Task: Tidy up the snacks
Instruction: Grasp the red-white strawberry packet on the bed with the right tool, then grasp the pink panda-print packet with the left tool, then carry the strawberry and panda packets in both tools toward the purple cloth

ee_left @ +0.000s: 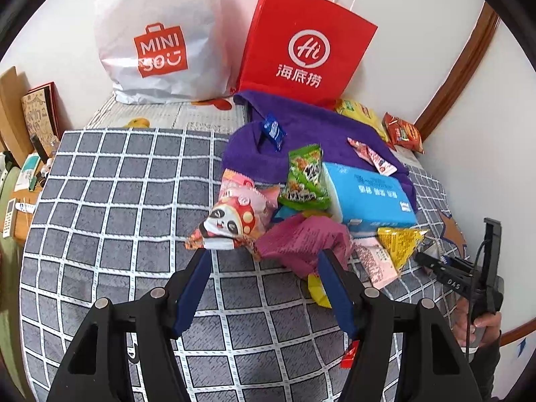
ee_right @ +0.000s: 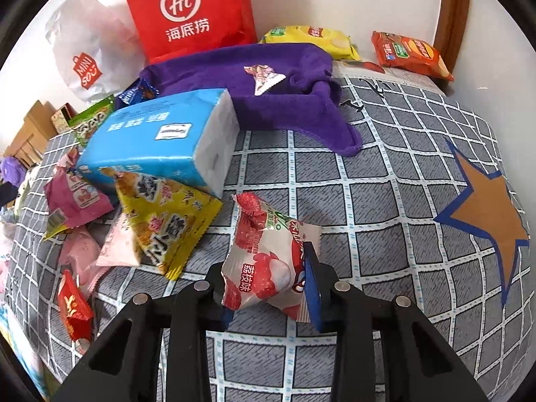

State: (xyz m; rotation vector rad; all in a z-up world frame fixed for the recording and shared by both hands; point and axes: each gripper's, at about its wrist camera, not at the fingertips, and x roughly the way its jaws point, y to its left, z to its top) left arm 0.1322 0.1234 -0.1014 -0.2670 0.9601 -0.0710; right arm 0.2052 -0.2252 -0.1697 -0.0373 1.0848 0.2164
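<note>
A pile of snack packets lies on the grey checked blanket (ee_left: 117, 201). My left gripper (ee_left: 266, 264) stands open just in front of a panda-print packet (ee_left: 231, 217), and a magenta packet (ee_left: 301, 241) touches its right finger. Nothing is gripped between its blue pads. My right gripper (ee_right: 264, 278) is shut on a red-and-white lychee snack packet (ee_right: 264, 254), which is crumpled between the pads. In the left wrist view the right gripper (ee_left: 432, 263) shows at the right edge, held by a person's hand (ee_left: 482, 328). A yellow packet (ee_right: 164, 224) lies left of the lychee packet.
A blue tissue pack (ee_right: 157, 140) and a purple towel (ee_right: 268, 93) lie behind the pile. A red paper bag (ee_left: 301, 43) and a white plastic bag (ee_left: 157, 33) stand against the wall. Orange (ee_right: 408, 53) and yellow (ee_right: 311, 38) chip bags lie at the back right corner.
</note>
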